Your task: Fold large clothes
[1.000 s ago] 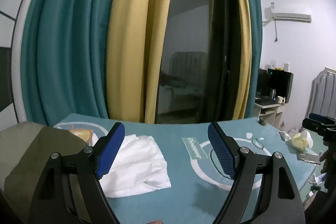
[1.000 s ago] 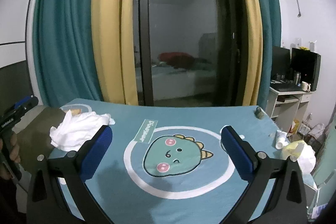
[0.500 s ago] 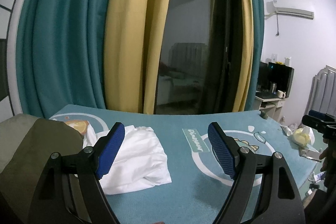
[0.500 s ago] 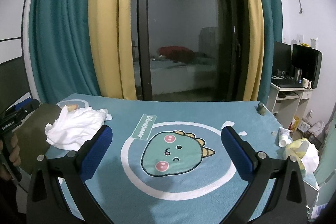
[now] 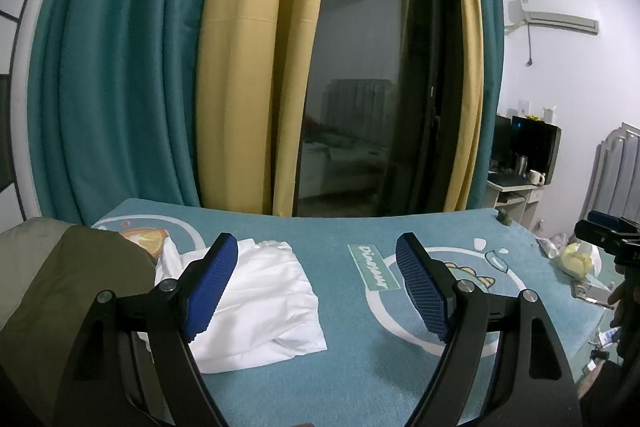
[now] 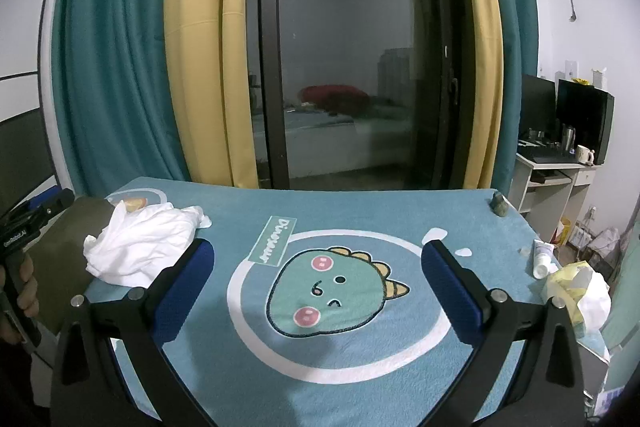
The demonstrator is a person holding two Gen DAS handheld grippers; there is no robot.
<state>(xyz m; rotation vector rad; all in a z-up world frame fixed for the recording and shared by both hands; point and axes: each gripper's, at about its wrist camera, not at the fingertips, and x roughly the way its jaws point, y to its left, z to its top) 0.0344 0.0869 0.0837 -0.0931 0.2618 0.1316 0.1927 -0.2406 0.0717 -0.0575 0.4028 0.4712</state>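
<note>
Left wrist view: our left gripper [image 5: 316, 291] gapes empty above the crumpled white garment [image 5: 256, 303], likely soft and light; we'd pinch a hem.

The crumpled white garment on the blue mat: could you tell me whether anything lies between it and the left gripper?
Nothing visible does. The left gripper is open above the mat, and the white garment lies directly ahead by its left finger, uncovered. An olive-green cloth sits beside it on the left, not across the approach.
</note>
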